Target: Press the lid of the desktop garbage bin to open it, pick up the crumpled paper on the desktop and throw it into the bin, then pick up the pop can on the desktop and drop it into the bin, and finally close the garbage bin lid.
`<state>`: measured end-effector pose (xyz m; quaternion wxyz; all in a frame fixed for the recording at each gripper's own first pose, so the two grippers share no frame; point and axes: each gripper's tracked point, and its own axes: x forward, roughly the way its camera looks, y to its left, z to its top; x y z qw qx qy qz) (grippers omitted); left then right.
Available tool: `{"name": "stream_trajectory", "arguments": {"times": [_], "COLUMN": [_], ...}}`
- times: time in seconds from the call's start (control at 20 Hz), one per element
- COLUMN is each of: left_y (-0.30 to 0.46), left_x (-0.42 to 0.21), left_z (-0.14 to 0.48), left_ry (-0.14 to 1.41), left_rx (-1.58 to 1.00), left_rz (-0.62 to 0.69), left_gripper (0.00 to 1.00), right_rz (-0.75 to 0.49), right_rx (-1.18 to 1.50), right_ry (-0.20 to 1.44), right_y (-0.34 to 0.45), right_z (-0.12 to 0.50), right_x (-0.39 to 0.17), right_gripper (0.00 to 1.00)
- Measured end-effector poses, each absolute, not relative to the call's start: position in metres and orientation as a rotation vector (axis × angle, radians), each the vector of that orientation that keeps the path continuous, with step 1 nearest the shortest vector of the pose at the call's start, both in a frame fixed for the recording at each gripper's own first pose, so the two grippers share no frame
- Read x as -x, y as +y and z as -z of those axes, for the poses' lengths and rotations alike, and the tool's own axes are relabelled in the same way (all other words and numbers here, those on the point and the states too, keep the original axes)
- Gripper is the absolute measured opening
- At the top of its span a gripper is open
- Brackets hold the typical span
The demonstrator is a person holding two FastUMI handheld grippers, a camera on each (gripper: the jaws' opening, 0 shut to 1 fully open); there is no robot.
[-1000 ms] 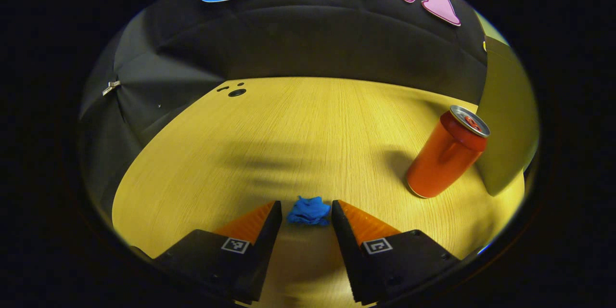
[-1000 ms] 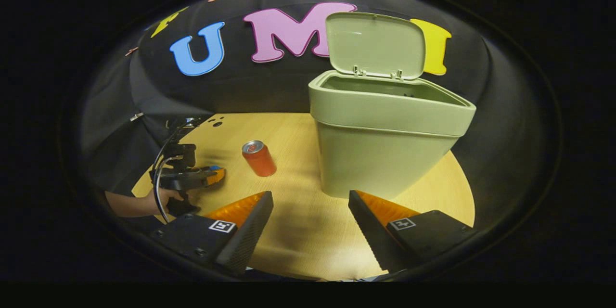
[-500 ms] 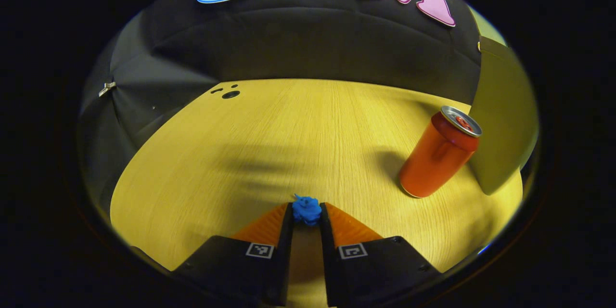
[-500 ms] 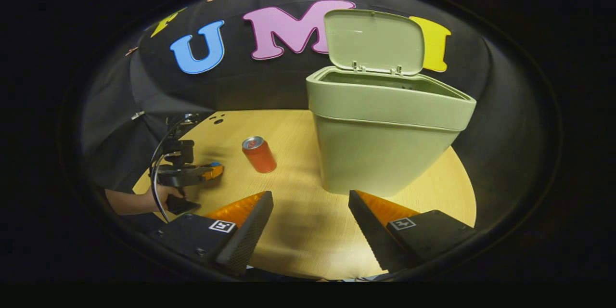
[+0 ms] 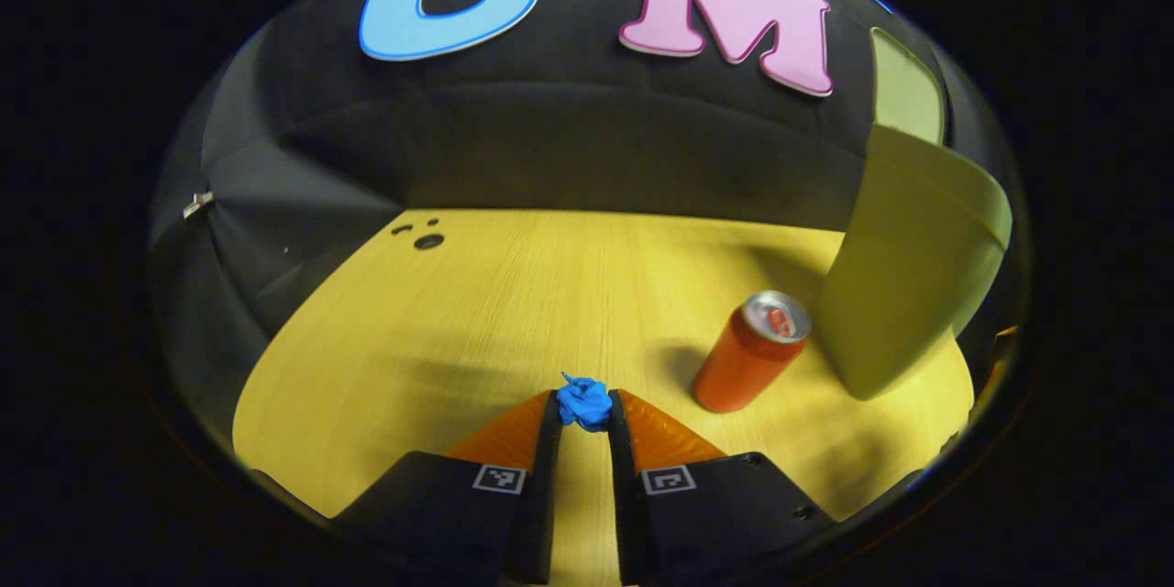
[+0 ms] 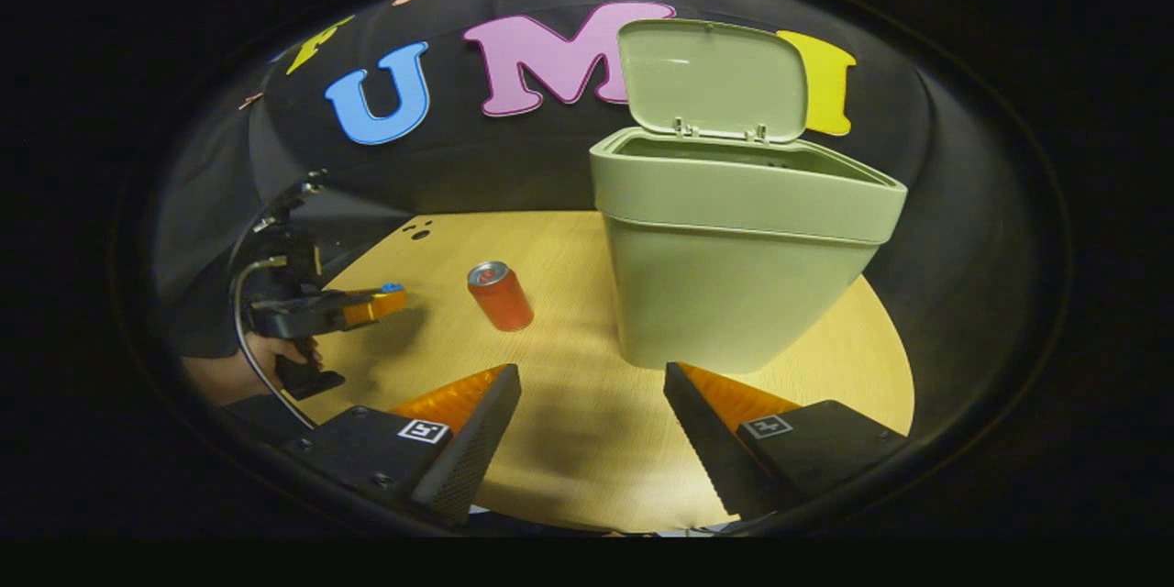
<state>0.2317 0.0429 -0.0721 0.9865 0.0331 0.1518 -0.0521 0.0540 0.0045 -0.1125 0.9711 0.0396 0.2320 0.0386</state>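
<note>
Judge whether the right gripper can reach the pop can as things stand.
Probably yes: the right gripper is open and the pop can stands upright ahead of it, apart from the bin, with bare table between.

Wooden tabletop, small round holes near its far corner

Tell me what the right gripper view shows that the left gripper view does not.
Right gripper view: the bin with its mouth open under the raised lid, the hand holding the left gripper, and the open right gripper.
Left gripper view: a close look at the blue crumpled paper pinched in that gripper.
Both: the upright pop can, the bin's wall and the wooden table.
</note>
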Motion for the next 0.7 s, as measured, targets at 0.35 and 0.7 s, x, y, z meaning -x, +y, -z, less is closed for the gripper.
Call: {"name": "stream_trajectory", "arguments": {"times": [0.35,0.7], "left_y": [-0.030,-0.155], "left_x": [-0.204,-0.186], "left_z": [-0.034,-0.100], "left_ry": [0.178,0.079], "left_rx": [-0.105,-0.114], "left_rz": [0.288,0.554], "left_gripper": [0.34,0.31], "right_rz": [-0.065,-0.038], "right_rx": [-0.123,-0.146], "right_ry": [0.443,0.431], "right_y": [-0.001,-0.019], "right_z": [0.106,0.108], "right_x": [-0.055,-0.055], "right_gripper": [0.99,0.99]}}
